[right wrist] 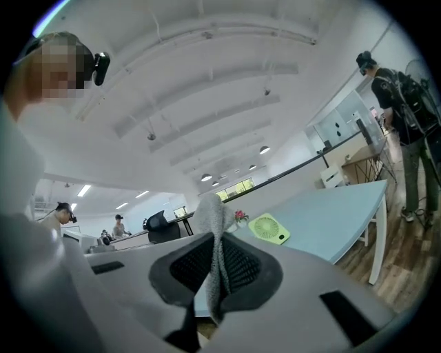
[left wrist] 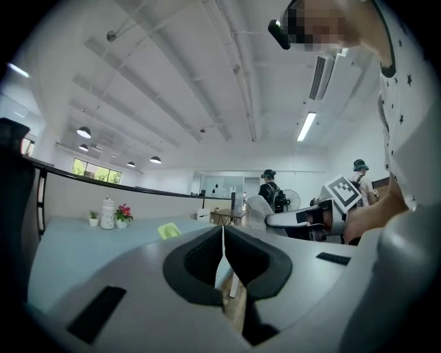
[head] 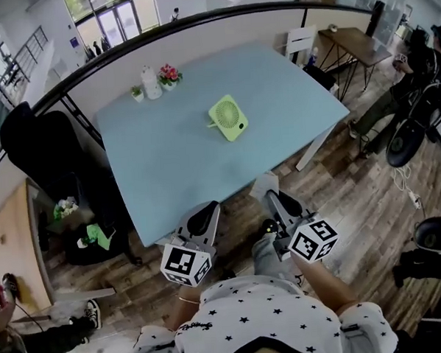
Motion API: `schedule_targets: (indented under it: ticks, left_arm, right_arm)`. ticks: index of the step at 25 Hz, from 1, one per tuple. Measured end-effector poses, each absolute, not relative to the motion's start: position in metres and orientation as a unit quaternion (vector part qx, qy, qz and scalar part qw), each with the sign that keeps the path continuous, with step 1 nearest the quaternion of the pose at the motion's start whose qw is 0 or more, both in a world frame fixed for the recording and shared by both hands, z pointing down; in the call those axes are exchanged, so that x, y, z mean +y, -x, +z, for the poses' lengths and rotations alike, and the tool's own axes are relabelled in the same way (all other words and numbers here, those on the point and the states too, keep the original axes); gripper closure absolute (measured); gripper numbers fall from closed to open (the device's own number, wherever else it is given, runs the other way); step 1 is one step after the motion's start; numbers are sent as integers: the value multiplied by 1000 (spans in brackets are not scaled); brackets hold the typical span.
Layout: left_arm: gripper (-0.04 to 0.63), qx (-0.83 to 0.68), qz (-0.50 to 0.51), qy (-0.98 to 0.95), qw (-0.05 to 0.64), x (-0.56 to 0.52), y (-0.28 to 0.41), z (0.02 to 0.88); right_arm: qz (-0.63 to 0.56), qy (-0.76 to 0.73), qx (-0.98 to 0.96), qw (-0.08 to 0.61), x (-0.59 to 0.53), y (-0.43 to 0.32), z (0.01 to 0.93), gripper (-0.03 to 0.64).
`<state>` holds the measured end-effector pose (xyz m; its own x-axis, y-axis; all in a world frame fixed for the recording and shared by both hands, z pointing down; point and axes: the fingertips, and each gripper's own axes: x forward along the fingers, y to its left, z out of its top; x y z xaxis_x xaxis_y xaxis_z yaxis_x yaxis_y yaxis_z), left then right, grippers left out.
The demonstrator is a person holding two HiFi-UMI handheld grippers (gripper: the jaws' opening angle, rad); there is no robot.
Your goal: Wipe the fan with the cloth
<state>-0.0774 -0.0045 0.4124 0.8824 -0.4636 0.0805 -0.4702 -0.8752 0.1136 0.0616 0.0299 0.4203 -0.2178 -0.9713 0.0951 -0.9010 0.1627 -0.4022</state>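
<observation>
The right claw (right wrist: 215, 256) pinches the grey cloth (right wrist: 210, 210) and the left claw (left wrist: 222, 249) is pressed together on nothing — both hang short of the tabletop's (head: 169, 175) near edge, the green fan (head: 228, 118) lying flat well ahead, roughly between them.

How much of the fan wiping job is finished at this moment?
Done: the cloth is clamped in the right claw. In hand: both claws sit short of the table; the left claw is shut, empty. Left: the green fan sits mid-table, not reached, so all wiping remains.
</observation>
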Motion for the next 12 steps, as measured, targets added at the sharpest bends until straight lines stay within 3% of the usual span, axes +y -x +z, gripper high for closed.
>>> schedule_targets:
  ticks: [12]
  left_arm:
    - [563,-324,4,-944,57,-66,5,402]
  right_arm:
    - [-194,519,829,70,-65,-119,418,586]
